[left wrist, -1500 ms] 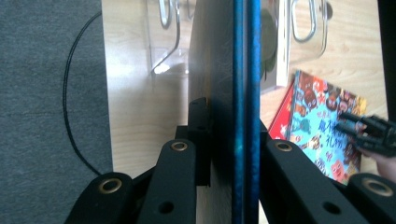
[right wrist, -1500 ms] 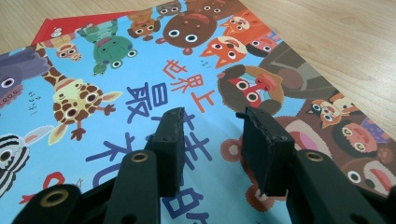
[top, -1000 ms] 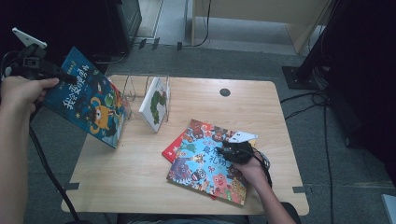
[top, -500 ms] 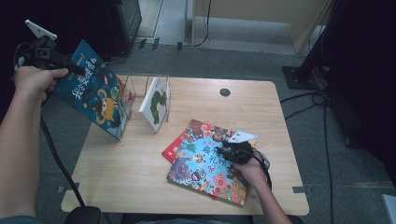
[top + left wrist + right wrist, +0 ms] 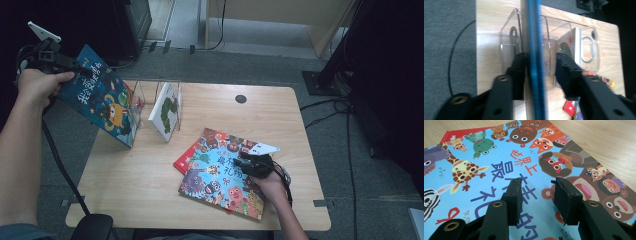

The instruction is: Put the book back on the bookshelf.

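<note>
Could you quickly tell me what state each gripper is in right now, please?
Left gripper: jaws just been opening, apart around the blue book, no longer clamping it.
Right gripper: open, empty, over the animal picture book.

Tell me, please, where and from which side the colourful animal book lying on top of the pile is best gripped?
Grip the animal book by an overhanging edge, probably the corner nearest the person, coming in level from that side. It lies flat on a red book, so its face offers nothing to pinch. The right gripper rests open above its cover.
</note>
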Available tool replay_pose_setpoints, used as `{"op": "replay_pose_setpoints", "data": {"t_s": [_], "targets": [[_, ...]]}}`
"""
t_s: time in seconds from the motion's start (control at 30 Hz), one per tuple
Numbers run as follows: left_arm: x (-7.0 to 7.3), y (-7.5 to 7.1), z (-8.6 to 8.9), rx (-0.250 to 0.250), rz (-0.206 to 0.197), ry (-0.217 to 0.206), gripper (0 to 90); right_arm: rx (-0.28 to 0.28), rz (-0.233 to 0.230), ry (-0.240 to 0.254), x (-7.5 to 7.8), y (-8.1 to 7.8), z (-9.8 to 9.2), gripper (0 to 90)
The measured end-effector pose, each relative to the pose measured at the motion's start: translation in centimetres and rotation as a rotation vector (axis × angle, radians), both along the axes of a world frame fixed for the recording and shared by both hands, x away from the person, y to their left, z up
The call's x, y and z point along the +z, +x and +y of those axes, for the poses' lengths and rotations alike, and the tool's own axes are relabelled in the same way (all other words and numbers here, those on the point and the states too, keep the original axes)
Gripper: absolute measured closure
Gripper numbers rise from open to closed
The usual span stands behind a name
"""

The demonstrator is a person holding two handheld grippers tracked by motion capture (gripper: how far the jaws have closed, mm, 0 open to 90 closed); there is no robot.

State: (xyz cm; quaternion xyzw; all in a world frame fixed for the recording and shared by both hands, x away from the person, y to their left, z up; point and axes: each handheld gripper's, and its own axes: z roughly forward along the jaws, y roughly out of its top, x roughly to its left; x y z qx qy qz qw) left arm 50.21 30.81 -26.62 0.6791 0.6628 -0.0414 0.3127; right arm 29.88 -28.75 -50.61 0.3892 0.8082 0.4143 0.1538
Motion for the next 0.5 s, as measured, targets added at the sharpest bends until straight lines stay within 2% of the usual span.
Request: {"op": "replay_pose_setpoints", "data": {"t_s": [0.13,0.2,0.27,0.5], "targets": [[0.2,-0.3,-0.1,-0.003,-0.005,0.003,49.9,-0.003,0.000,-0.003,0.0,-0.1,-0.1,57.1],[0.4,-0.7,0.1,-0.003,-0.015,-0.002,49.1,-0.003,0.002,-0.001,0.0,-0.1,-0.1,57.0],[0.5,-1.3,0.3,-0.003,-0.032,0.012,47.8,0.000,0.010,0.006,0.0,0.0,-0.2,56.8],[0.5,-3.4,1.3,0.001,-0.042,-0.005,46.4,-0.008,0.032,0.046,0.0,0.3,-0.5,57.5]]}}
